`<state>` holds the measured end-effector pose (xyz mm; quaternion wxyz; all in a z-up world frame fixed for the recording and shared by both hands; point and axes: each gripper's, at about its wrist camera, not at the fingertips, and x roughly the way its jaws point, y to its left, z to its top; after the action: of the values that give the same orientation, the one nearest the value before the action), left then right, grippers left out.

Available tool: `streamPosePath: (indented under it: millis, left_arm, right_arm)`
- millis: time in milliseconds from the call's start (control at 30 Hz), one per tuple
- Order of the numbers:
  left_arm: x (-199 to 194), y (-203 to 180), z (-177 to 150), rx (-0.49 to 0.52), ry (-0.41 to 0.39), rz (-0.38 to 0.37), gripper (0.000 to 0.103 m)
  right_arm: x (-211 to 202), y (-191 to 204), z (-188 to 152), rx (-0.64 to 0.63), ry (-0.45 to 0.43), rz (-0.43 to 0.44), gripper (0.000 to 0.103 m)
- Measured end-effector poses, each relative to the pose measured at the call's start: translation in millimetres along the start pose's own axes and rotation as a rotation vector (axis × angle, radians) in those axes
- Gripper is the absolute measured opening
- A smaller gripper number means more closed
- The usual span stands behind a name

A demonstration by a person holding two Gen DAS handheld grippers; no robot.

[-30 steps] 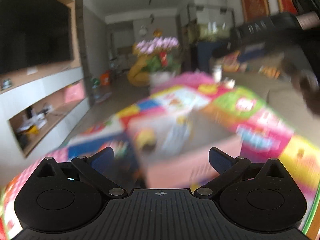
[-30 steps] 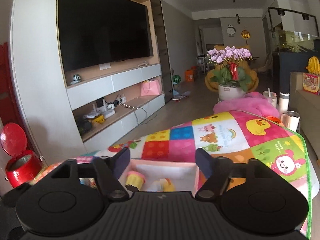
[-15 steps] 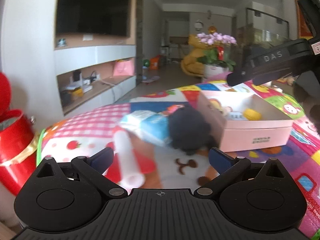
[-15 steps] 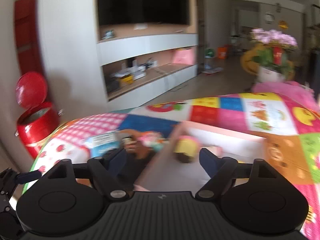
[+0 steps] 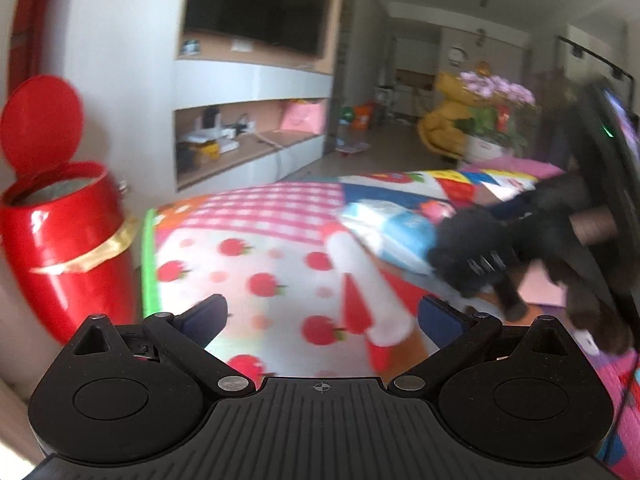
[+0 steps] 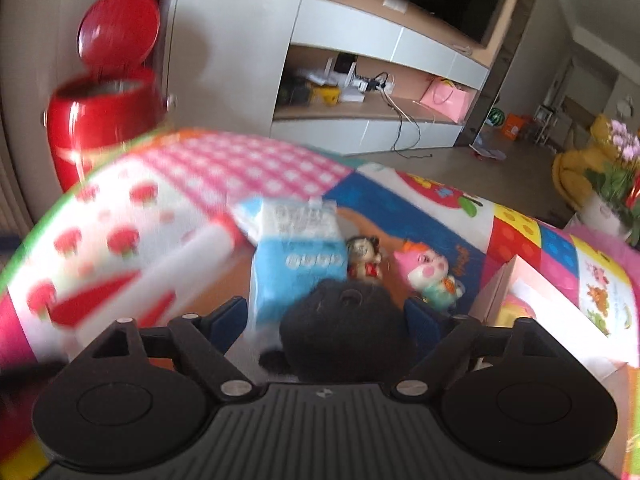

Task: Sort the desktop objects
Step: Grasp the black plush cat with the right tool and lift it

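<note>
Attention has swung from the pink box [image 6: 520, 280] to the clutter left of it: the right hand-held gripper [image 6: 324, 316], empty and closing, now straddles a black plush [image 6: 340, 328] on the table [image 6: 200, 168]; the left hand-held gripper [image 5: 322, 316] hovers released.

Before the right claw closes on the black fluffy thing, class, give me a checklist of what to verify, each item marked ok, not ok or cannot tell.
1. Black fluffy object sits between the fingers of the right claw: ok.
2. Pads already pressing on it: not ok; the jaws are closing but gaps show either side.
3. Blue tissue pack clear of the grip: not ok; it lies against the fluffy object, near the left finger.
4. Left claw empty and open: ok.
5. Pink box open for dropping: ok.
6. Picture sharp enough to judge contact: cannot tell; blurred.
</note>
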<state>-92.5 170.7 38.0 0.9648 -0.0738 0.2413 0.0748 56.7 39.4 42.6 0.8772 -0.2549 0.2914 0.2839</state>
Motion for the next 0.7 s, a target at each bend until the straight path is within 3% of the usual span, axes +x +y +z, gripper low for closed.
streamPosePath:
  millis: [33, 100, 167, 367, 600, 700]
  left_arm:
    - [-1.1, 4.1, 0.7, -0.015, 0.001, 0.007, 0.103]
    - [-3.4, 6.9, 2.1, -0.032, 0.001, 0.009, 0.103]
    - [-7.1, 4.8, 3.2, -0.038, 0.001, -0.007, 0.103]
    - [-17.5, -26.4, 4.9, 0.001, -0.003, -0.111, 0.103]
    - [-19.0, -80.7, 4.8, 0.089, 0.010, -0.202, 0.103]
    - [-20.7, -100.3, 2.6, 0.128, 0.021, -0.235, 0.103]
  right_arm:
    - [-2.6, 6.0, -3.9, -0.037, -0.008, -0.041, 0.061]
    - [-22.4, 6.2, -9.9, -0.022, -0.013, -0.044, 0.058]
    - [-49.1, -5.5, -17.3, 0.069, -0.029, 0.063, 0.055]
    - [-129.2, -45.0, -68.1, 0.274, -0.140, 0.205, 0.055]
    - [-161.9, -84.1, -142.2, 0.345, -0.199, -0.070, 0.055]
    - [-158.9, -85.9, -172.6, 0.320, -0.160, -0.149, 0.056]
